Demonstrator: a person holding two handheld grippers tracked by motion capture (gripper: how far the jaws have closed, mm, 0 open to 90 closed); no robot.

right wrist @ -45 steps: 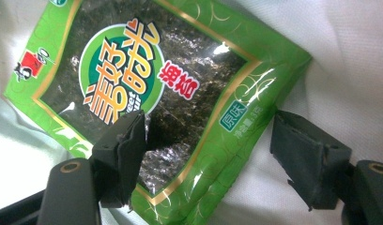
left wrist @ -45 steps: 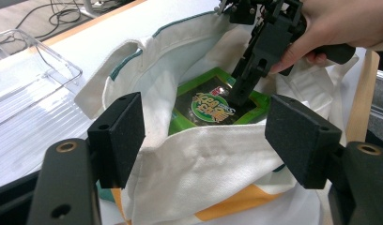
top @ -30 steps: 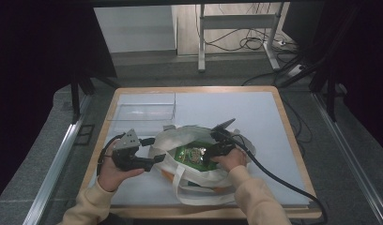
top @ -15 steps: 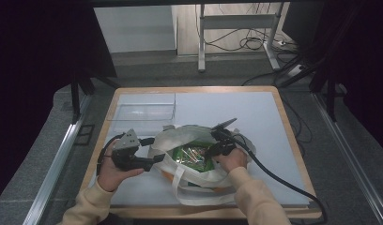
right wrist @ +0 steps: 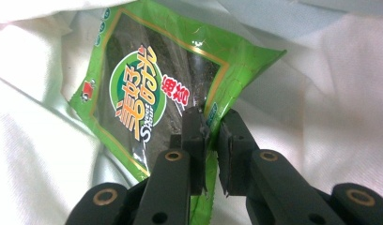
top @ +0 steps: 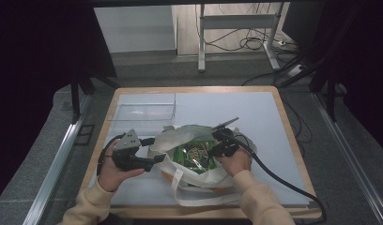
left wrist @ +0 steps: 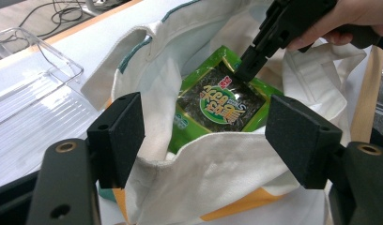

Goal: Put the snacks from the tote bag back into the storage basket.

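Pinching the edge of the green snack packet (right wrist: 147, 93), the right gripper (right wrist: 210, 136) had just been closing its jaws on the foil, probably to draw the packet from the white tote bag (top: 199, 168). The left gripper (top: 152, 159), jaws spread around the bag's rim, held the mouth wide. Beyond both stood a clear tray (top: 142, 112), perhaps the destination.

Left tool (top: 154, 158): held level in the left hand (top: 110, 172), pointing to the right, jaws standing wide apart on either side of the bag's rim.
Right tool (right wrist: 212, 133): gripped by the right hand (top: 235, 161), tilted down and to the left; jaws have just been closing and now pinch a packet's edge.
Forearms: both enter from the bottom, sleeves cream.
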